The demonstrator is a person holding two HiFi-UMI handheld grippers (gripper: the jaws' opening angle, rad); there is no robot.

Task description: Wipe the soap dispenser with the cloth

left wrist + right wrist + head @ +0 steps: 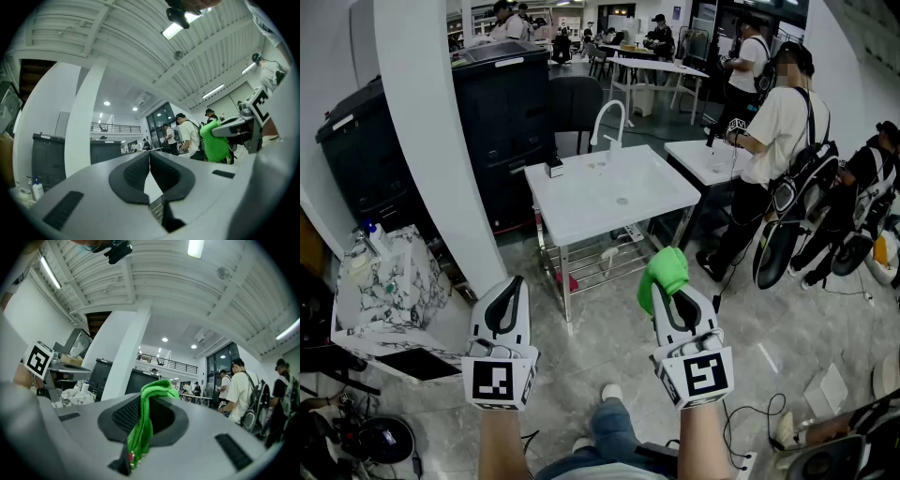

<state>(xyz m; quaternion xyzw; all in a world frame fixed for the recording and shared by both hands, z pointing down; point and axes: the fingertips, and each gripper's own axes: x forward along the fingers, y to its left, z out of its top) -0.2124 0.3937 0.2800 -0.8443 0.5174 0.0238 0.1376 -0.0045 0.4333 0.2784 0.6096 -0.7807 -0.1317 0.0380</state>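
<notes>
Head view: tabletop (581, 202) at 12 o'clock, well apart.
Right gripper (673, 292): clamped on cloth (664, 272).
Left gripper (510, 286): closed, empty.
Progress: wiping not begun.

White sink table (574, 201), grey tiled floor (592, 349)

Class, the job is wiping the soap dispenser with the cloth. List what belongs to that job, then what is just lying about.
Belongs: green cloth, clamped in the right gripper; left gripper, shut and empty; sink; small dark thing on the sink's corner, probably the dispenser.
Lying about: black cabinet; patterned bag; dark chair.
</notes>
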